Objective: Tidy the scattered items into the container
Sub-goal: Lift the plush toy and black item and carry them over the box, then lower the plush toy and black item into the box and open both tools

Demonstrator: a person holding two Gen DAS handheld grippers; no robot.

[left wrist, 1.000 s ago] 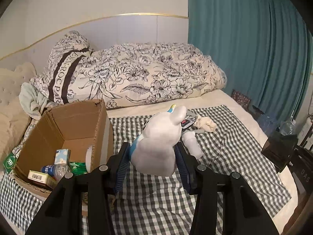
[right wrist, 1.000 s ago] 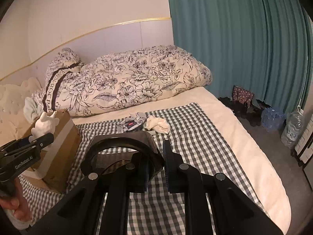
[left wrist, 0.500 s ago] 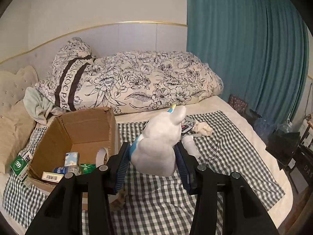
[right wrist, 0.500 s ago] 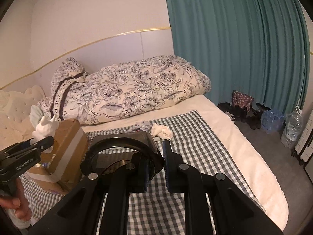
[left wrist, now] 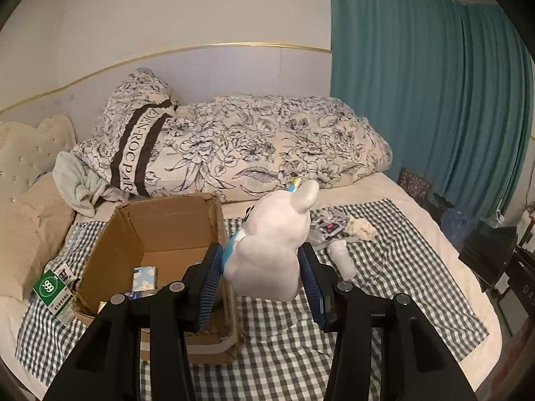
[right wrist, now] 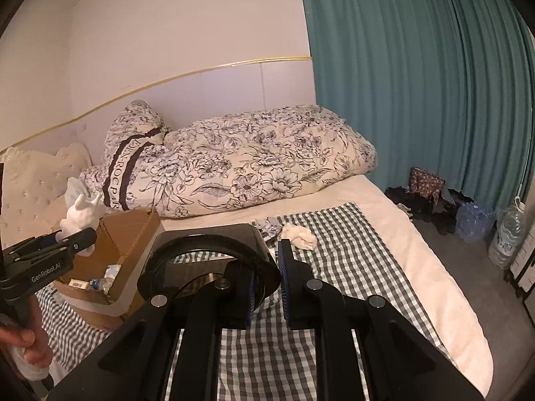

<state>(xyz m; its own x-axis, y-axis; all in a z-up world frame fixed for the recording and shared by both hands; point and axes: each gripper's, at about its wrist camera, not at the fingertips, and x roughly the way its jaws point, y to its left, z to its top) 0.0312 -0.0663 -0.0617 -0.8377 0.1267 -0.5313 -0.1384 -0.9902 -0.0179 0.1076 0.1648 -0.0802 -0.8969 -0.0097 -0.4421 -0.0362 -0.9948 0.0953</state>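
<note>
White plush toy (left wrist: 271,250) upright above the open cardboard box (left wrist: 160,230); black round dish (right wrist: 207,260) tilted beside it.

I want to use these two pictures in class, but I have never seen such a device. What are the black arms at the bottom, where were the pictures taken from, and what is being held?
They are hand-held tongs, one per hand, each with its own camera looking along the fingers. The left camera shows the left tongs squeezing a white toy rabbit beside an open cardboard box with small packets inside. The right camera shows the right tongs gripping a black ring-shaped object. Everything sits on a bed with a checked cloth; a white bottle and crumpled cloth lie loose.
</note>
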